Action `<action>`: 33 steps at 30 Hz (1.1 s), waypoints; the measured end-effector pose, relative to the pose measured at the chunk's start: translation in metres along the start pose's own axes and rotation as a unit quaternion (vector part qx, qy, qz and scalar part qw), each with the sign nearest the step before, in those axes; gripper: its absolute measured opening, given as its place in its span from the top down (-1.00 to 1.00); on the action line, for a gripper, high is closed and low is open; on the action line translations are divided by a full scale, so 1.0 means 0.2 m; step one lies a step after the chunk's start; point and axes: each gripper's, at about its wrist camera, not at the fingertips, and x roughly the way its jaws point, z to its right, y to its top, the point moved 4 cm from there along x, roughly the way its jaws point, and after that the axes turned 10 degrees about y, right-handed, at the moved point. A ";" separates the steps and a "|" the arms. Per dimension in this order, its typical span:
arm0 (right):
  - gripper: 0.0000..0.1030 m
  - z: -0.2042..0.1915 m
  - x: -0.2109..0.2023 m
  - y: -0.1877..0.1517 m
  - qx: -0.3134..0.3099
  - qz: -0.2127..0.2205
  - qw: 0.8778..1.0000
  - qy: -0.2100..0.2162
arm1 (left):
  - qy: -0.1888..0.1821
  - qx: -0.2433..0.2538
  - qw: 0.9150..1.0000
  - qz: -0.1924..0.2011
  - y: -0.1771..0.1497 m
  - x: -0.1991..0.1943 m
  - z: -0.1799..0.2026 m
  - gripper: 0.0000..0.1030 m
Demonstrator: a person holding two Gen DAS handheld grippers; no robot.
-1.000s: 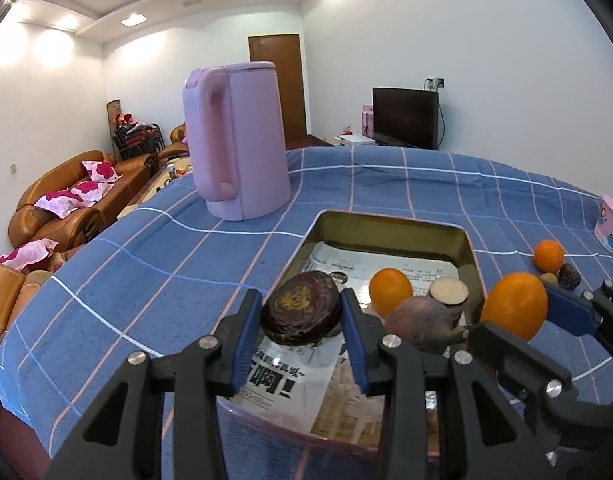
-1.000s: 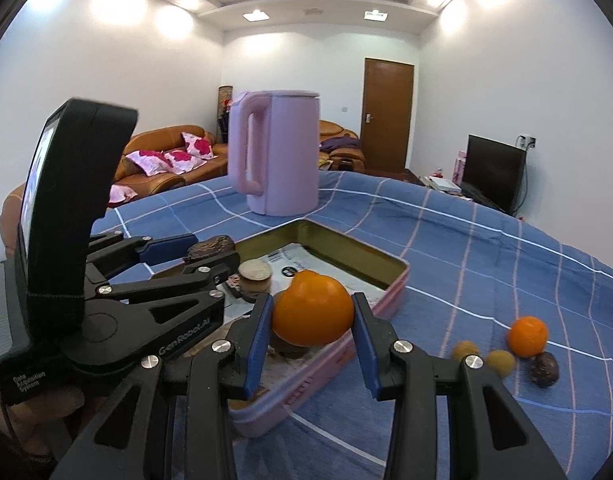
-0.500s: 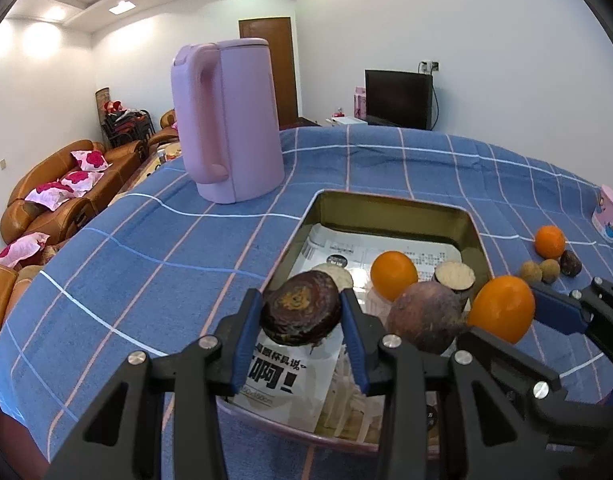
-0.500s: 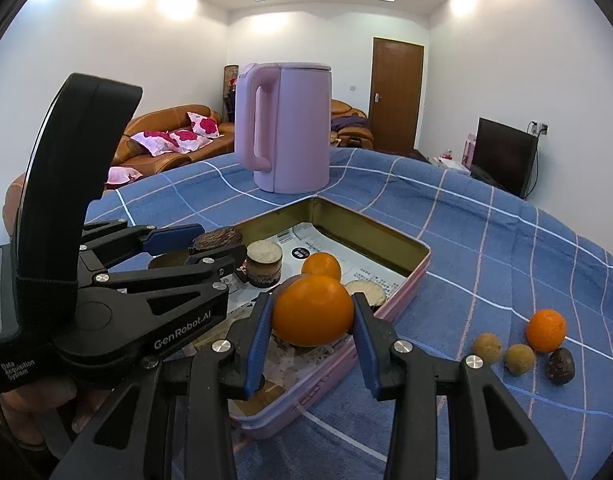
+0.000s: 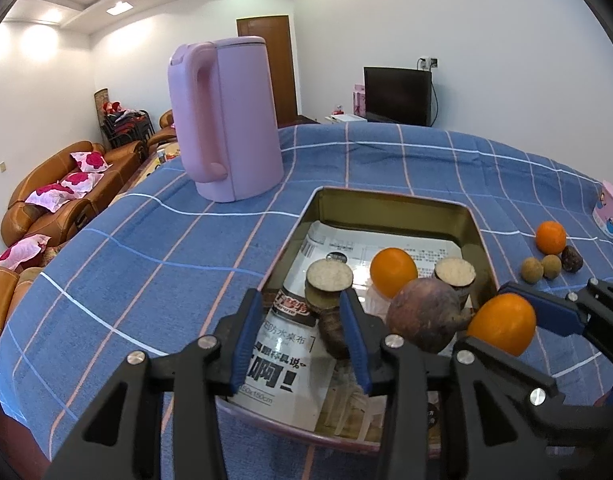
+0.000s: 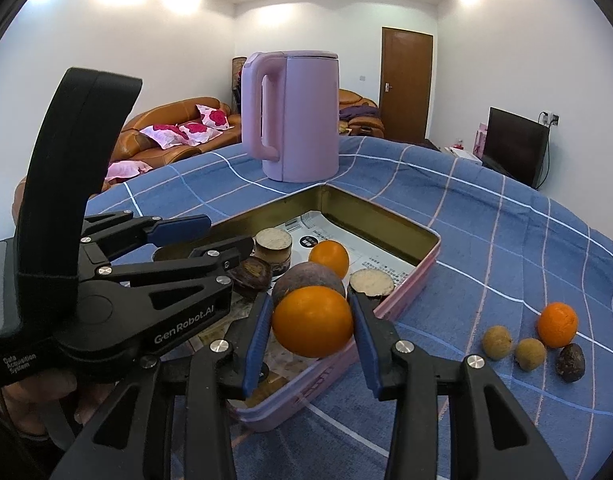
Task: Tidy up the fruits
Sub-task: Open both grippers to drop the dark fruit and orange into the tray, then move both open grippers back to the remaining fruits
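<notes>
both grippers, left gripper (image 5: 302,338) and right gripper (image 6: 312,326), have matte black skeletal arms with triangular cutouts, silver screw heads behind the jaws, and blue pads (image 6: 256,336). white "genrobot.ai" lettering marks the left one's side.

Both wrist views closely overlook, seemingly, tray (image 5: 478,232).

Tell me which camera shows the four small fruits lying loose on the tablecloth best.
The right wrist view: the four loose fruits lie large and unobstructed beside the tray. The left wrist view shows them smaller, at the far right edge.
</notes>
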 end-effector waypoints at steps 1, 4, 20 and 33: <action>0.15 0.00 0.00 0.00 0.001 0.000 1.000 0.001 | 0.000 0.000 1.000 0.000 0.00 0.00 0.00 0.14; 0.07 0.02 0.00 0.00 0.007 0.001 1.000 0.003 | -0.004 -0.001 1.000 0.002 0.00 -0.01 0.00 0.04; -0.26 0.05 -0.08 0.00 0.006 0.022 1.000 -0.013 | 0.009 -0.004 1.000 0.026 0.05 -0.10 -0.01 -0.55; -0.26 0.11 -0.18 -0.02 0.005 0.030 0.999 -0.039 | 0.004 0.004 0.999 0.034 0.07 -0.15 0.07 -0.71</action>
